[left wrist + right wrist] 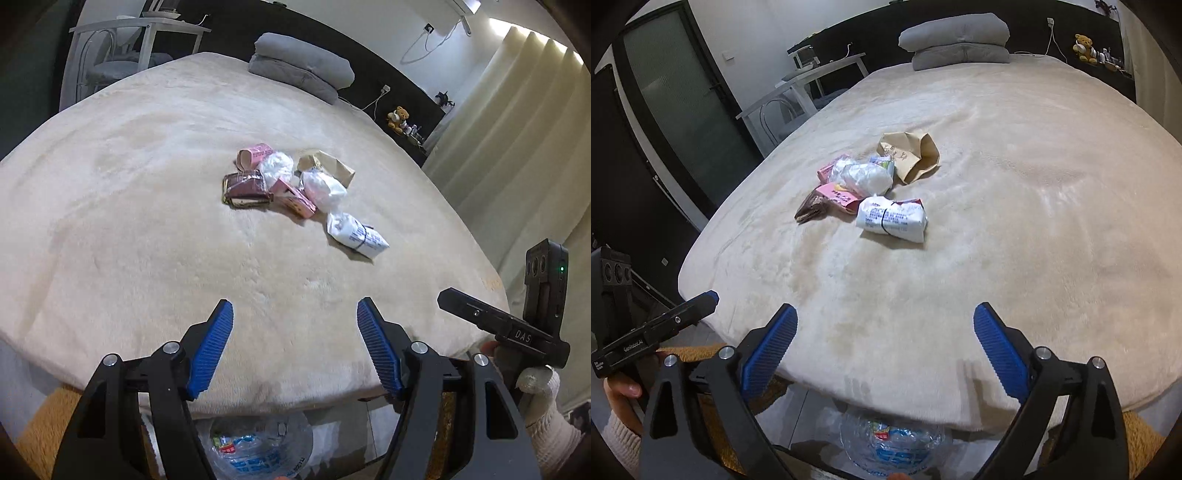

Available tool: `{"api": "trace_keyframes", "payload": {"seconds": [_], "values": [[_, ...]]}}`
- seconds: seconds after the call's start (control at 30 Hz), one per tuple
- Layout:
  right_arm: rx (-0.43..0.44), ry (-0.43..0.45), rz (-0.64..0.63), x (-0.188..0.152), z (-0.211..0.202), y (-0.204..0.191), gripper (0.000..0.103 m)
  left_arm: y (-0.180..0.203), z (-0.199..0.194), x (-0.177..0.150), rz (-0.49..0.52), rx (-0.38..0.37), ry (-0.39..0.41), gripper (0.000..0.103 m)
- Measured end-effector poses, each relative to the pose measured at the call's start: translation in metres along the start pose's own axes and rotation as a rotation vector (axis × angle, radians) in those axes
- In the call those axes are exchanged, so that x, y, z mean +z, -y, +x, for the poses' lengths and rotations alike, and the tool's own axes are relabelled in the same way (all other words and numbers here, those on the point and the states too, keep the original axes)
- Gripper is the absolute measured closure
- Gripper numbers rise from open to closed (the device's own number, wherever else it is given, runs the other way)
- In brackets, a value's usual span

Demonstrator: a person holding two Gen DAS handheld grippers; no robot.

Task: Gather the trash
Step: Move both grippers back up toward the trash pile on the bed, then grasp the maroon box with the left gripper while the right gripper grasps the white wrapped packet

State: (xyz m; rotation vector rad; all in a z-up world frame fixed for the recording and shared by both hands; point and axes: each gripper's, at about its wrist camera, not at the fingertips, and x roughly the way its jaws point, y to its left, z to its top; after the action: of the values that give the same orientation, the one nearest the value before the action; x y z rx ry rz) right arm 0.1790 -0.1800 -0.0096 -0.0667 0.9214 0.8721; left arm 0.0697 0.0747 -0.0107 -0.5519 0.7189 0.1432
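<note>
a small heap of trash (291, 181) lies near the middle of a cream bed (129, 221), straight ahead of both grippers and well apart from them. the left gripper (295, 314) and the right gripper (884, 317) both hover over the bed's near edge, jaws spread wide, holding nothing. the nearest piece is a white packet (892, 219) bound by a dark band; its long axis runs crosswise to the right gripper, and it sits on the heap's right side, so the right gripper looks better placed. behind it lie pink boxes (838, 195), a dark brown wrapper (810, 210), crumpled clear plastic (866, 177) and a tan paper bag (912, 155). a clear bag (892, 443) waits below the bed edge.
</note>
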Motion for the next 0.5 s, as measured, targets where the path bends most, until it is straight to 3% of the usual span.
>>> {"api": "trace_keyframes", "payload": {"seconds": [0.27,0.5], "values": [[0.037,-0.080,0.078,0.046,0.046,0.016,0.008,-0.029,0.050,0.062,-0.046,-0.006,-0.044,0.035],[0.098,-0.165,0.161,0.066,0.081,0.026,0.008,-0.048,0.101,0.099,-0.066,0.017,-0.113,0.035]]}}
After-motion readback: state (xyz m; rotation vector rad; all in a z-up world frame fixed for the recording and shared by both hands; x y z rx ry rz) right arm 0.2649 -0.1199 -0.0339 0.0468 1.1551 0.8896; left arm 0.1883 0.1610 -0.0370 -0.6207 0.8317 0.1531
